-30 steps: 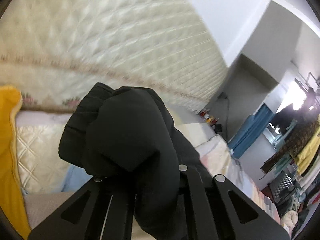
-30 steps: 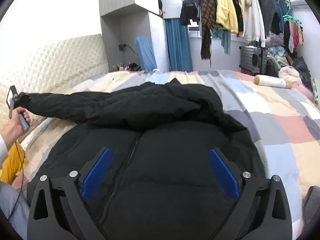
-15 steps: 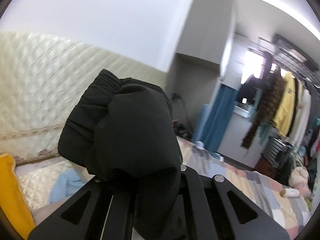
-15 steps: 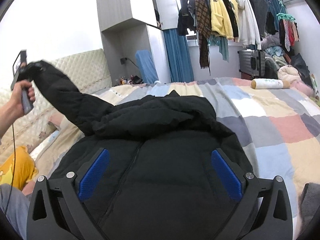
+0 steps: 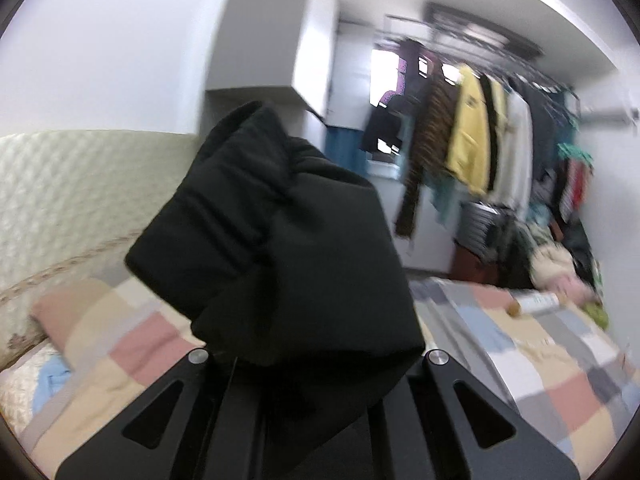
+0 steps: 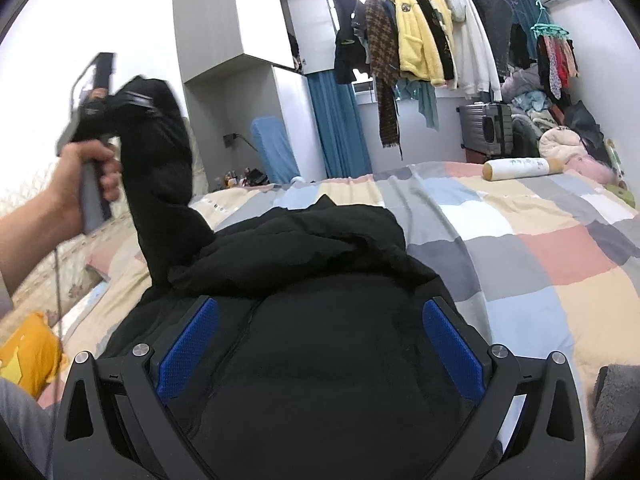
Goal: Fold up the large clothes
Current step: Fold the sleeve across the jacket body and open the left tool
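- left gripper (image 6: 94,96), upper left of frame: jaws clamped on black sleeve (image 6: 160,168) cuff, lifted; puffy, soft, light; cuff grips well
- jacket (image 6: 320,320) on bed (image 6: 520,240), centre
- right gripper (image 6: 320,344): jaws wide, empty

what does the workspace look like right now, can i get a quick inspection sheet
surface: bed with patchwork quilt, quilted headboard
job's things: black puffer jacket flat on quilt, one sleeve lifted
clutter: cylinder pillow, yellow cushion
grippers: left gripper shut on sleeve cuff; right gripper open above jacket
cables: thin cable hanging from left gripper
surroundings: hanging clothes, suitcase, blue curtain
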Demonstrator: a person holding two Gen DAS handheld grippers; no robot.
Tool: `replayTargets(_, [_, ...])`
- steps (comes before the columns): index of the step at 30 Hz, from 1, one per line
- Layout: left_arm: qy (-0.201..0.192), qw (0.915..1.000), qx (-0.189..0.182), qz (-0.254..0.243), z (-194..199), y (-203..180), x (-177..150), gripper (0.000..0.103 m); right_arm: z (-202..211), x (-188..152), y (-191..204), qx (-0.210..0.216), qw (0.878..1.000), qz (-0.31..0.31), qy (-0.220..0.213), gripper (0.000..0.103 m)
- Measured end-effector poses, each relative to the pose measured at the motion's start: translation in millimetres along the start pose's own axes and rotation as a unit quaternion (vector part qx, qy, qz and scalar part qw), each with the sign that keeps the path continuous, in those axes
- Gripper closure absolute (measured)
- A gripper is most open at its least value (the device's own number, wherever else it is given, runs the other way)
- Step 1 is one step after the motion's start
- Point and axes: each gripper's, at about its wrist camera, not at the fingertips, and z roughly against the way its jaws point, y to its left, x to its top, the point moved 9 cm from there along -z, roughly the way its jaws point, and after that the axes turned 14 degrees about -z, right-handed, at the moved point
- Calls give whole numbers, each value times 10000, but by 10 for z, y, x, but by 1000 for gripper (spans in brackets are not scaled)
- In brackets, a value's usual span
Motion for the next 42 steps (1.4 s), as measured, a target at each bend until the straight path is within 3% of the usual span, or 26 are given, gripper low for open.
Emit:
replayTargets(8, [415, 9961, -714, -325, -430, -996, -508, 98, -104, 32, -177, -34, 9993, -368, 38, 0])
replayTargets(17, [1098, 9849, -1048, -839, -879, -1752, -1146, 98, -279, 11, -411, -52, 9964, -816, 201, 0])
replayTargets(27, [1704, 9700, -1338, -1102, -1203, -2112, -1657, 99, -425, -57, -576, -46, 9922, -1189, 362, 0])
replayTargets(33, [1687, 9718, -1386, -894, -1122, -2057, -1562, 98, -464, -124, -567, -52, 9922, -1155, 457, 0])
replayTargets(35, [1762, 9699, -1482, -793, -1115, -2070, -1587, 92, -443, -124, -554, -65, 9930, -1108, 407, 0])
replayTargets(38, [1958, 9639, -1670, -686, -1054, -2071, -1570, 75, -444, -109, -522, -91, 9941, -1013, 376, 0])
replayTargets(40, [2015, 9629, -1699, -576, -988, -2063, -1529, 47, -429, -111, -493, -98, 9947, -956, 356, 0])
replayTargets(42, [1960, 9646, -1672, -568, -899, -2036, -1471, 35, -418, -102, -472, -112, 9955, -881, 323, 0])
